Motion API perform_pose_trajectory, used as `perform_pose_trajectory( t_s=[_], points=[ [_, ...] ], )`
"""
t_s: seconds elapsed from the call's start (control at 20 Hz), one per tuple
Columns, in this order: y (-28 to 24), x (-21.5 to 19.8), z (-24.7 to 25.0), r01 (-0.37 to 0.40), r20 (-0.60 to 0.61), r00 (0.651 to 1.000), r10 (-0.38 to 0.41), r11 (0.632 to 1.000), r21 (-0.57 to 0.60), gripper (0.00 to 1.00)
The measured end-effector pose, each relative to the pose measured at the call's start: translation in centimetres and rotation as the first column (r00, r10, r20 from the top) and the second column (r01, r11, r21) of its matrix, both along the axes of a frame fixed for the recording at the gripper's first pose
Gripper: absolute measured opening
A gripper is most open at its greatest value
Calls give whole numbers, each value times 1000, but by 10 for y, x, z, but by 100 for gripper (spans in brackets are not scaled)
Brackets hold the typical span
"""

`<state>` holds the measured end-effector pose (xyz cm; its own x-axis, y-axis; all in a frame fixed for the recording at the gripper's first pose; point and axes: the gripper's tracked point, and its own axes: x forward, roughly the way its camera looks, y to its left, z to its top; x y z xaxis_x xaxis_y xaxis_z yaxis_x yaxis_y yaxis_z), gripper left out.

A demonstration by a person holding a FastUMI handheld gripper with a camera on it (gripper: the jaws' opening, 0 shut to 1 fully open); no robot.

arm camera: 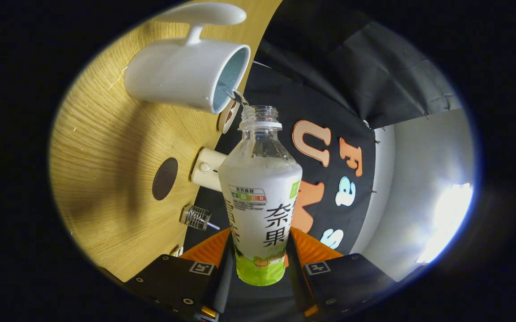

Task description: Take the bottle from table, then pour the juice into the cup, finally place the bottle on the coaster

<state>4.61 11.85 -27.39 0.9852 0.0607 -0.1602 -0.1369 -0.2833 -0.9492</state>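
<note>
Printed characters on the bottle (260, 197) label — gripper (260, 252) clamped round it.

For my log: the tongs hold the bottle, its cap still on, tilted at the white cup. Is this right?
Not quite. In the gripper view the bottle, held between the tongs, has no cap: its neck is open, and a thin stream runs from it into the white cup. The rest is right.

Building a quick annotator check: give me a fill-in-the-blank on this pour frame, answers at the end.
1. The tongs are shut on the ____.
2. The bottle has no ____ on its neck.
3. A thin stream runs from the bottle's mouth into the white ____.
4. The dark round coaster lies on the wooden ____, apart from the cup.

Missing words: bottle; cap; cup; table
</note>
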Motion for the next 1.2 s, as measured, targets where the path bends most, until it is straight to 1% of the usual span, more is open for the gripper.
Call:
perform_pose_trajectory(
  t_s=[0.6, 0.9, 1.2],
  points=[
    [13, 5, 12, -76, 18, 997, 78, 994, -76, 58],
    [19, 2, 12, -110, 1, 994, 111, 987, -120, 58],
    [23, 15, 17, -140, 10, 990, 143, 979, -147, 58]
  ],
)
